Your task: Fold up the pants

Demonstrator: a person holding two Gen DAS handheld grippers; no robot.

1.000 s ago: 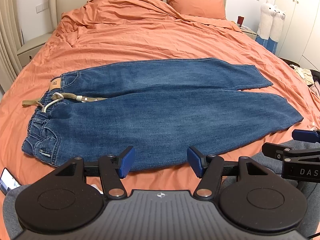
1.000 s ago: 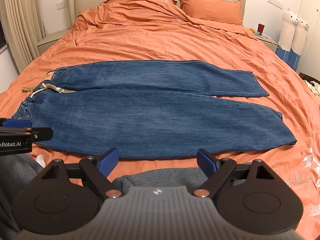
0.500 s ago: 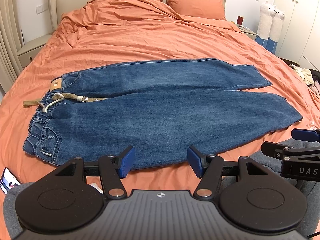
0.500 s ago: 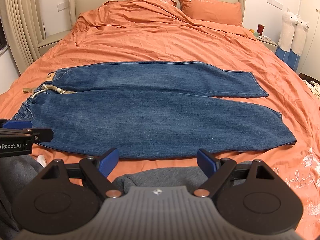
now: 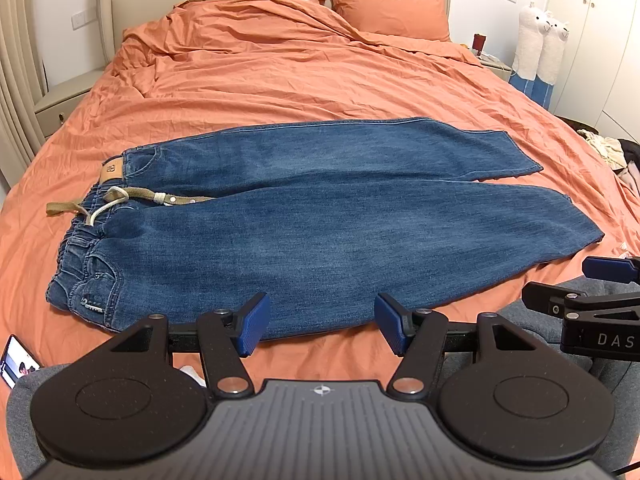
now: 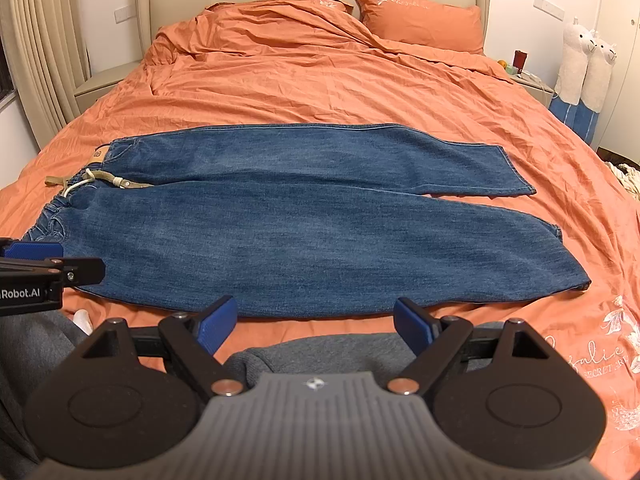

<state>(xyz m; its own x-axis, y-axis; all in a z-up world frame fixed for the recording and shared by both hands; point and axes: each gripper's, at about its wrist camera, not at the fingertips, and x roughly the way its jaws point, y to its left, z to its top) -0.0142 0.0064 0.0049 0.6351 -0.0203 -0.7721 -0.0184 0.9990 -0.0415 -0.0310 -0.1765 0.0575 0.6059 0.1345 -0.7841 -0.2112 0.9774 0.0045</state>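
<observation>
Flat now, blue denim pants lie spread across the orange bed.
Their waistband, with a tan patch and a khaki drawstring, points to the bed's left edge; both legs run rightward, the far one shorter-looking, hems apart. At the bed's near edge, the left gripper and right gripper hover with jaws wide and empty.

The jeans lie flat across the bed, waistband left, legs running right. A pillow sits at the far right; what looks like a phone lies near left.
</observation>
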